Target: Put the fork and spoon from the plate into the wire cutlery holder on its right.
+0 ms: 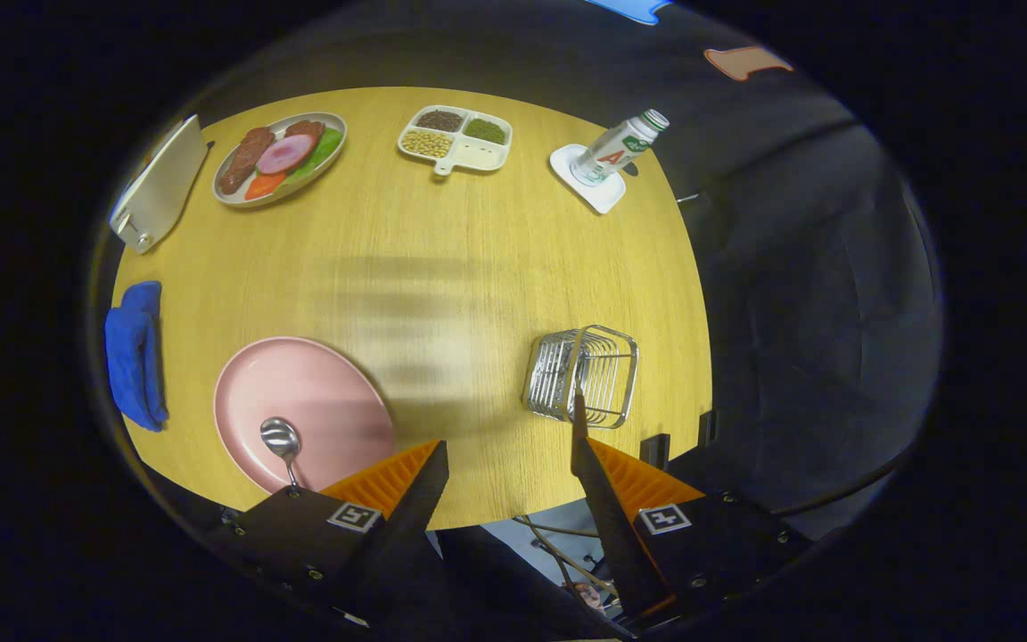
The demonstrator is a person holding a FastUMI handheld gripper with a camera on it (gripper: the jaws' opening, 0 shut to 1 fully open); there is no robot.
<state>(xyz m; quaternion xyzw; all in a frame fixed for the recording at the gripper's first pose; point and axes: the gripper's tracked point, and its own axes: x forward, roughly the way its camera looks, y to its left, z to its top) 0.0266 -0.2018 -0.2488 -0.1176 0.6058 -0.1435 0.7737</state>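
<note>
1. Your spoon [282, 439] lies on the pink plate [326, 392], lower left of the frame.
2. The wire cutlery holder [583, 373] stands lower right of centre.
3. Your gripper [509, 428] is spread wide, holding nothing.

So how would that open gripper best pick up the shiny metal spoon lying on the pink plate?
Probably by the slim handle, not the bowl. The shiny metal spoon lies flat on the round pink plate, bowl toward the middle, handle running back under the left finger. Coming straight down, the open gripper could close its fingers across the handle's narrow sides.
</note>
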